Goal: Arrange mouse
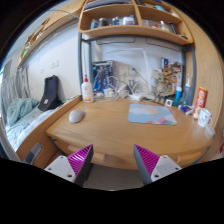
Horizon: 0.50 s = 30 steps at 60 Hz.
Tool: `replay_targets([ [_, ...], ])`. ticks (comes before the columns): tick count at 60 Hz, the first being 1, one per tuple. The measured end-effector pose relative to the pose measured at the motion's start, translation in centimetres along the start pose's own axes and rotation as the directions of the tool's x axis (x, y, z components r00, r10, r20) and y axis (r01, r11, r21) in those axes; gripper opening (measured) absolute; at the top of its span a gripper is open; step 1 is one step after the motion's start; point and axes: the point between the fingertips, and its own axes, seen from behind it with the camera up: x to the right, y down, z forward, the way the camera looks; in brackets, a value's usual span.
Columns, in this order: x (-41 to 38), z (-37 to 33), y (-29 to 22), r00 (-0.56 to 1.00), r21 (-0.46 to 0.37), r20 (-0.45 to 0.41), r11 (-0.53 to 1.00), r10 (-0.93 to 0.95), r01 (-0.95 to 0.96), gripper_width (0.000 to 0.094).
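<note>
A grey mouse (pixel 76 115) lies on the wooden desk (pixel 110 135), toward its left side, well beyond my left finger. A light blue mouse mat (pixel 152 116) lies flat on the desk to the right of the mouse, beyond my right finger. My gripper (pixel 113 160) hangs over the desk's near edge, open and empty, with its magenta pads (pixel 80 158) wide apart. Nothing stands between the fingers.
Bottles and small items (pixel 88 90) stand along the back of the desk against the wall. More clutter and a red-orange box (pixel 200 100) sit at the right end. Shelves (pixel 125 30) hang above. A bed (pixel 25 110) with a dark bag lies to the left.
</note>
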Motion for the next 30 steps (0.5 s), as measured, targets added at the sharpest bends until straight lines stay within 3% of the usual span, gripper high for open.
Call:
replay_targets([
  [13, -13.0, 5.4, 0.2, 0.989, -0.029, 0.146, 1.000, -0.007, 0.012, 0.0832],
  [30, -19.3, 14.7, -2.8, 0.992, -0.044, 0.127, 0.999, -0.009, 0.015, 0.0828],
])
